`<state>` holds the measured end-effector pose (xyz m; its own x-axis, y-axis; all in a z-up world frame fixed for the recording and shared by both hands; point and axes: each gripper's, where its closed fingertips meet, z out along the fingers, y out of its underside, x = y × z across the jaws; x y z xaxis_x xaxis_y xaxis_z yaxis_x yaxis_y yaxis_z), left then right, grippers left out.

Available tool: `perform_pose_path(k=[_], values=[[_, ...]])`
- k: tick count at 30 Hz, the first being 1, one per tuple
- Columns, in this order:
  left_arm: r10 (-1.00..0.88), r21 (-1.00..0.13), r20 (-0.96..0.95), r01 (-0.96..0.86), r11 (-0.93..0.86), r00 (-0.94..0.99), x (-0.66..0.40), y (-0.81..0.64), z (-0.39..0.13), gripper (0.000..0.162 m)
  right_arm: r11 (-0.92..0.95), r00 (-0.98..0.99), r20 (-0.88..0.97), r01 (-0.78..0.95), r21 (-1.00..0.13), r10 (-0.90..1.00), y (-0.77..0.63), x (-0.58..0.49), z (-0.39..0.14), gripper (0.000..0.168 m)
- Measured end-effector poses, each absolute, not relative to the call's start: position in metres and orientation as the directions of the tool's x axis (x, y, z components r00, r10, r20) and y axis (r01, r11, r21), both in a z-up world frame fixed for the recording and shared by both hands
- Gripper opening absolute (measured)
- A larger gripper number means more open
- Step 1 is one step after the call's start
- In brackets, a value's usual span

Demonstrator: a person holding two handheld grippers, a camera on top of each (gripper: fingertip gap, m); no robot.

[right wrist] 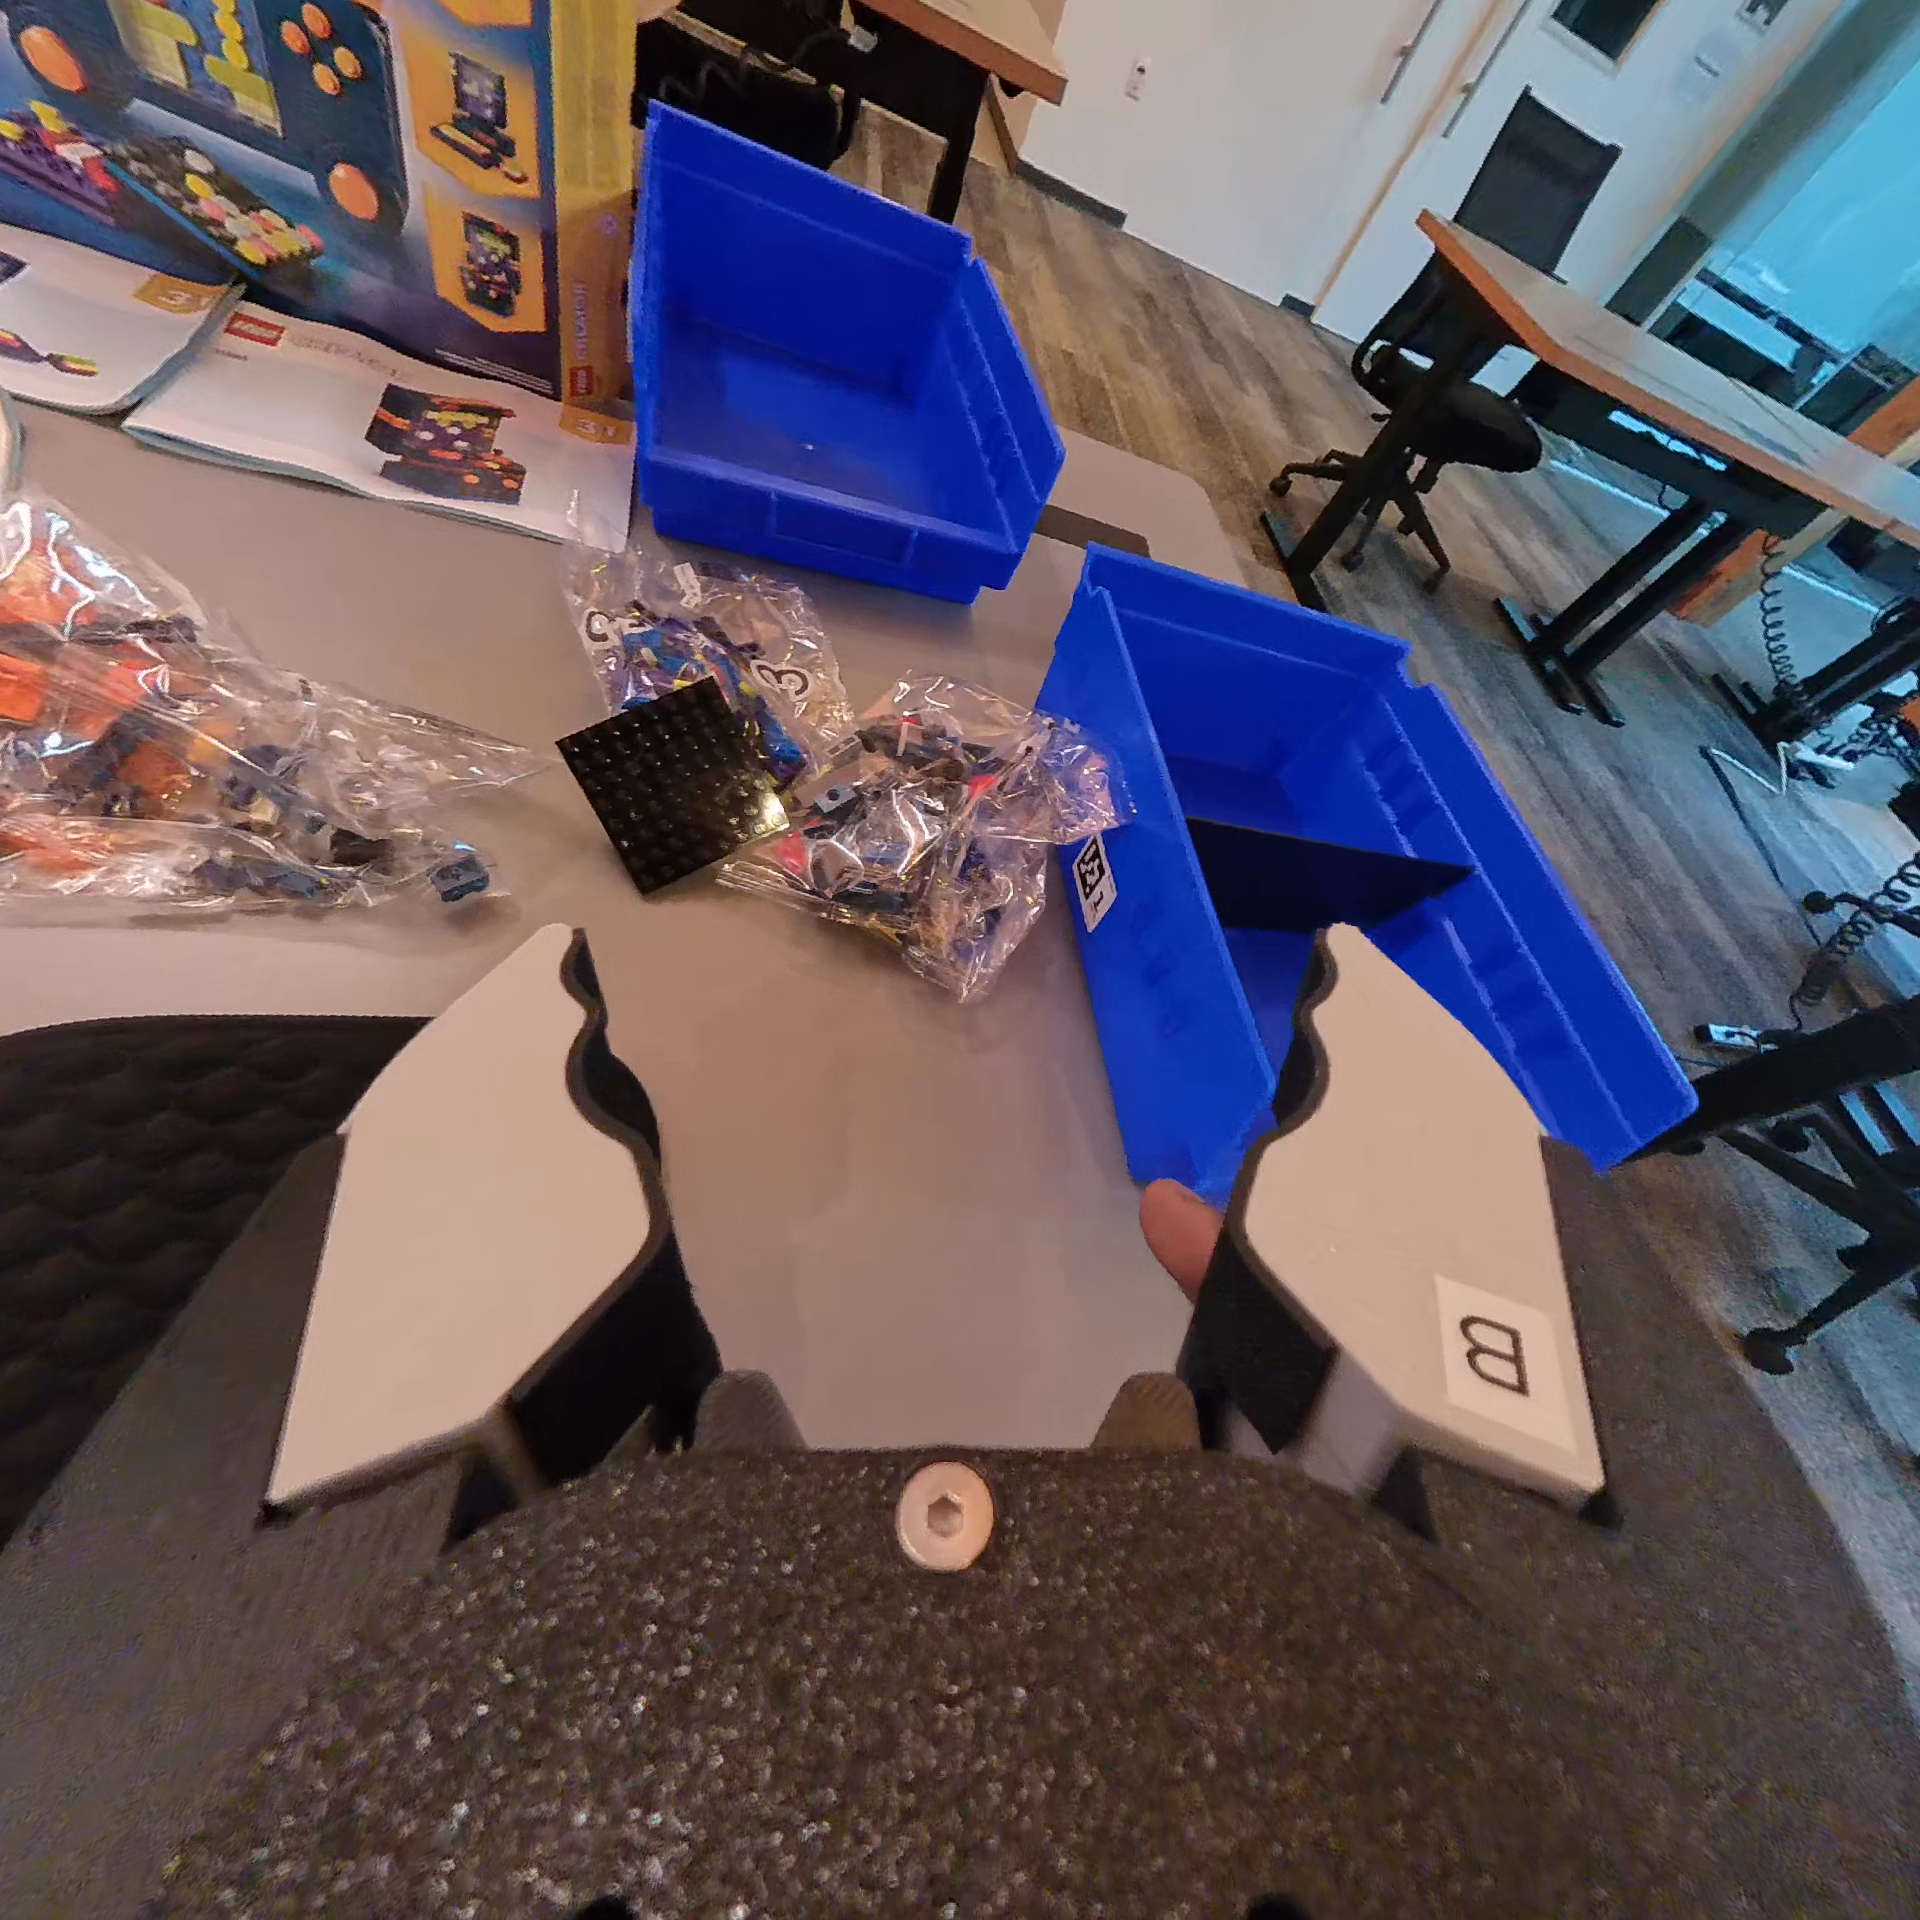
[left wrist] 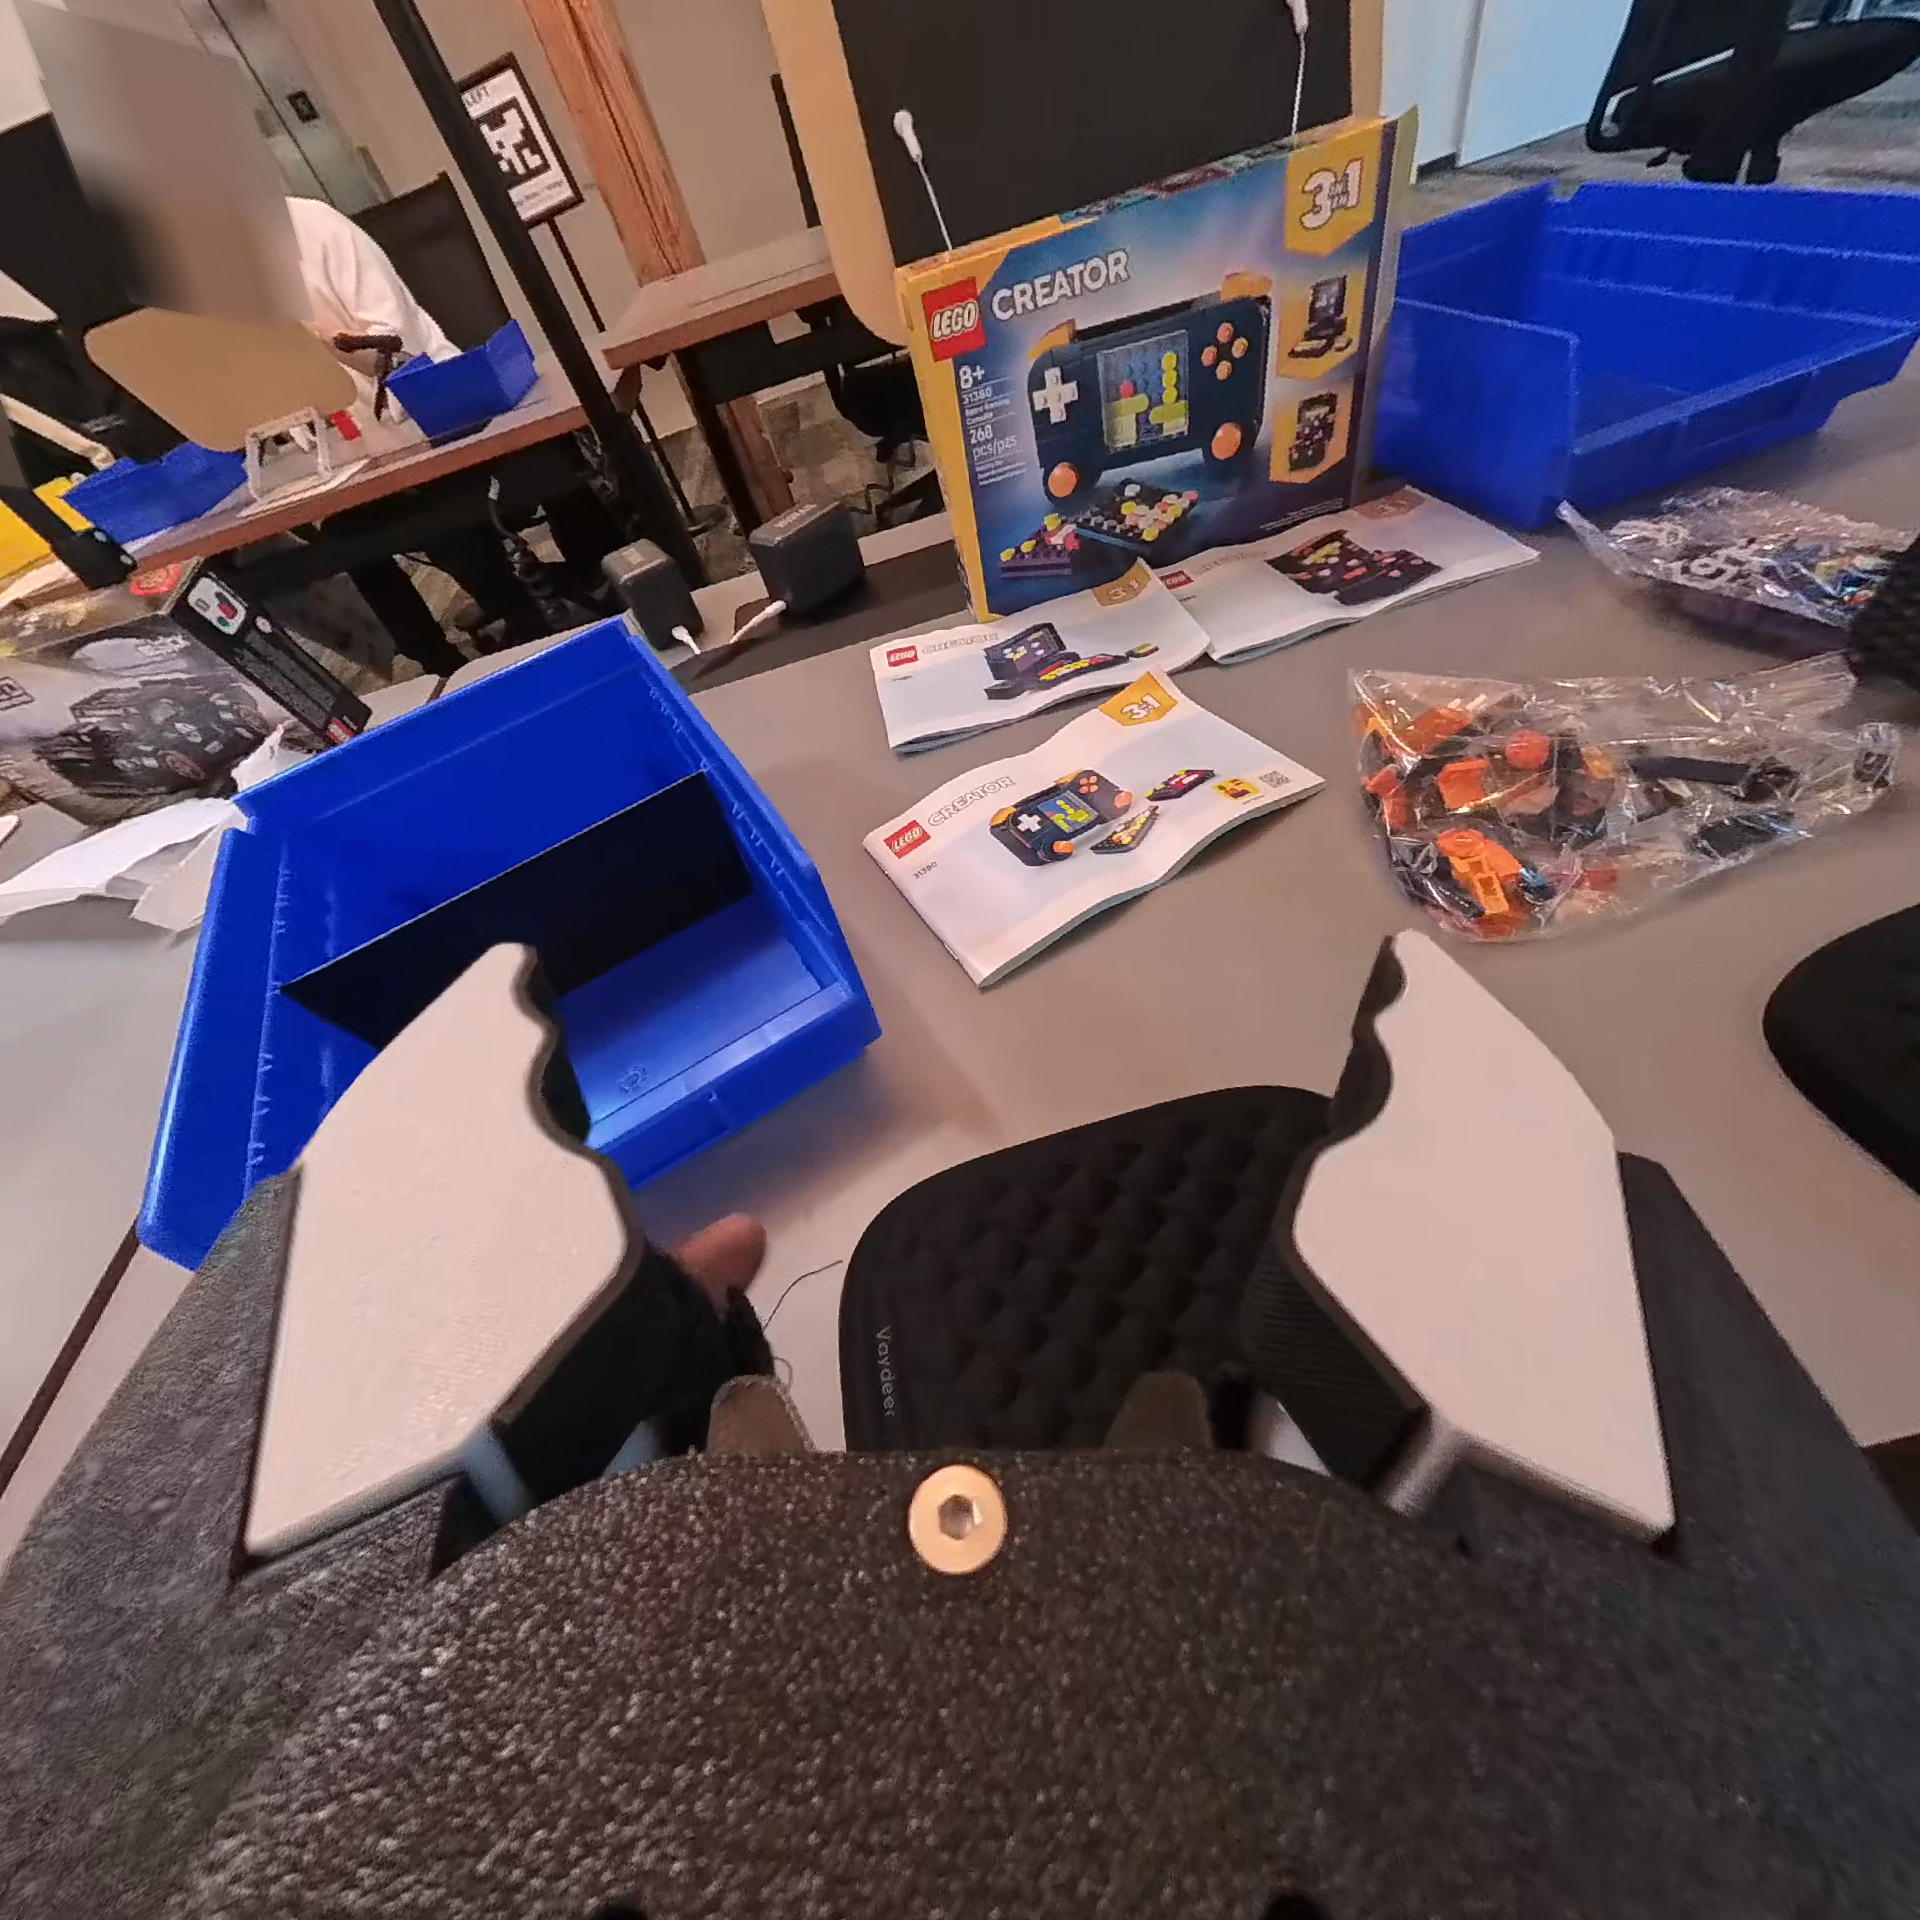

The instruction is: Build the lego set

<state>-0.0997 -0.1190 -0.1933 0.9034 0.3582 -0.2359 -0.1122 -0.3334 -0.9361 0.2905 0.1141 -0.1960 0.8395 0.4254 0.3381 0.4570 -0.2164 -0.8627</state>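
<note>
The set's box stands upright at the back of the grey table, with three instruction booklets lying in front of it. A clear bag of orange and black bricks lies to the right. In the right wrist view, two more clear bags of bricks and a black studded plate lie ahead of my right gripper. My left gripper is open and empty above a black padded mat. My right gripper is open and empty above bare table.
A blue bin with a dark divider sits left of my left gripper. Two more blue bins stand by the table's right edge; the nearer one overhangs it. Another boxed set lies far left. Desks and chairs stand beyond. My left tips are about 40 centimetres from the black studded plate, my right tips only 20 centimetres.
</note>
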Motion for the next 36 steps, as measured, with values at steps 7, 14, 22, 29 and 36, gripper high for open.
perform_pose_path(k=[7, 14, 22, 29, 36], values=[[0.185, -0.919, -0.273, -0.199, -0.340, 0.944, -0.075, -0.118, -0.196, 0.000, -0.207, 0.788, 0.334, 0.494, -0.844, 0.517, 0.103, 0.275, -0.204, 0.000], [0.197, -0.923, -0.268, -0.193, -0.332, 0.943, -0.078, -0.117, -0.197, 0.003, -0.206, 0.783, 0.339, 0.501, -0.841, 0.521, 0.103, 0.274, -0.205, 0.000], [0.326, -0.916, -0.266, -0.133, -0.378, 0.907, -0.097, -0.116, -0.200, 0.142, -0.257, 0.827, 0.291, 0.451, -0.855, 0.482, 0.111, 0.278, -0.206, 0.098], [0.377, -0.926, -0.250, -0.107, -0.361, 0.892, -0.108, -0.119, -0.199, 0.146, -0.272, 0.848, 0.294, 0.438, -0.857, 0.441, 0.118, 0.284, -0.208, 0.148], [0.357, -0.922, -0.251, -0.110, -0.372, 0.900, -0.103, -0.115, -0.204, 0.146, -0.287, 0.845, 0.314, 0.459, -0.841, 0.432, 0.119, 0.285, -0.213, 0.147]])
